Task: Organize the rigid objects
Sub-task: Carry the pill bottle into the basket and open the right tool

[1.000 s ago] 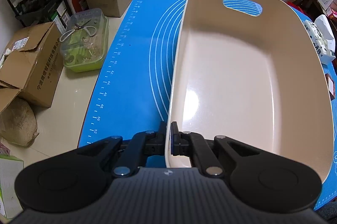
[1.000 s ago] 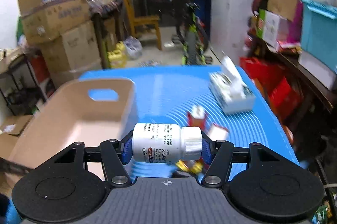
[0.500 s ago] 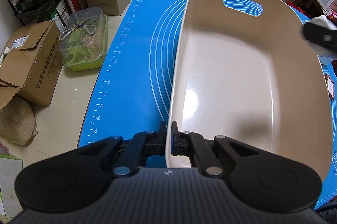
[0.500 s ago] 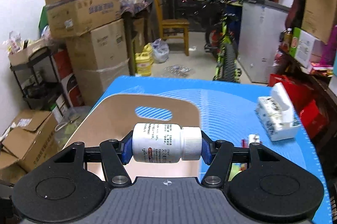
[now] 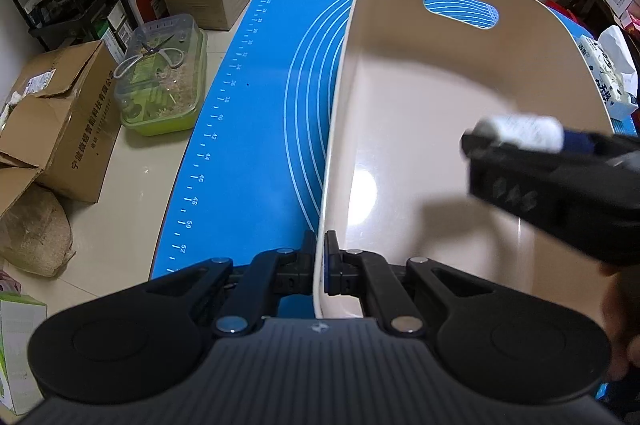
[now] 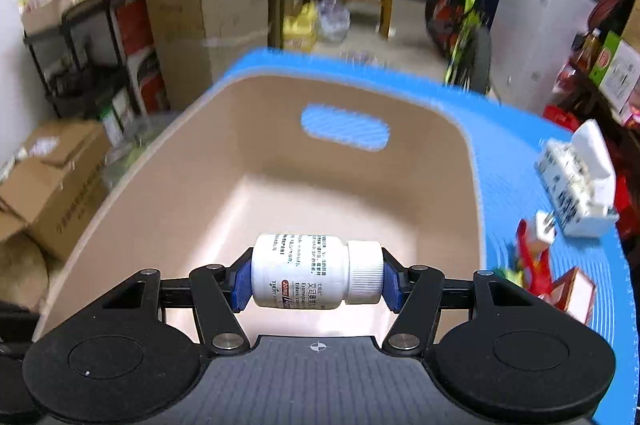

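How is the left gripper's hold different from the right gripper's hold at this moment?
The left gripper pinches the thin near wall of the beige bin, jaws almost together; the right gripper clamps a white pill bottle end to end, jaws wide. The left grips something resting on the blue mat; the right holds its load over the bin. Both are shut on something.

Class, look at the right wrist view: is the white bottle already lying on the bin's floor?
No: the white bottle is clamped sideways in the right gripper, above the beige bin.
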The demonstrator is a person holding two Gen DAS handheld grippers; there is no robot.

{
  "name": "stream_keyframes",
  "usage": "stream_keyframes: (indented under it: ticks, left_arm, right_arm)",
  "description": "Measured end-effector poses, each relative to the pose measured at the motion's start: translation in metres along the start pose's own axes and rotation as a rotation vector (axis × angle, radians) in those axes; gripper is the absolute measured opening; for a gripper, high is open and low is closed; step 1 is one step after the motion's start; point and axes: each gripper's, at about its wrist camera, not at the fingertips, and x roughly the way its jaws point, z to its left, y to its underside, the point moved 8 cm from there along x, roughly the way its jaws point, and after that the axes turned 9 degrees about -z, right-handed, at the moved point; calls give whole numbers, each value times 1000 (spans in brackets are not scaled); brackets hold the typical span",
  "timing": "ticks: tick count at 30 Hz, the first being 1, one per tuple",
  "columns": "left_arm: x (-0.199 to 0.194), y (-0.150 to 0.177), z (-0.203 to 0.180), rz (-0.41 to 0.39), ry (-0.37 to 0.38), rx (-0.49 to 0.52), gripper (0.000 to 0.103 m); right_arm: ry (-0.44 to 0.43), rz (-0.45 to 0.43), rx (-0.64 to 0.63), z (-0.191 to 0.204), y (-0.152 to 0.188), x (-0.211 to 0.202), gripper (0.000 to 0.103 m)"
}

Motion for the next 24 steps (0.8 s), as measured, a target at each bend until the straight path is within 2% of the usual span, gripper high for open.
stream_keyframes:
  ticks: [3,7,9,12,18,24]
  left_arm:
    - [0,0,0,1,1,-1,5]
    - [0,0,0,1,-1,-1,5]
    - [0,0,0,2,-2,-1,5]
    - [0,0,1,4,3,-8,5]
    - [1,0,2,6,8,-19,5]
    - [1,0,0,8,10,-22,5]
  right_arm:
    - [-9,93,-11,6,8,13,64]
    - [-9,168,-37,11,15,20,64]
    - [-9,173,-40,9,18,19,65]
    - [-22,122,-26,8,13,8,75]
    - [-4,2,-1,-12,-8,-28,77]
    - [19,-122,68,-53,-24,-72,78]
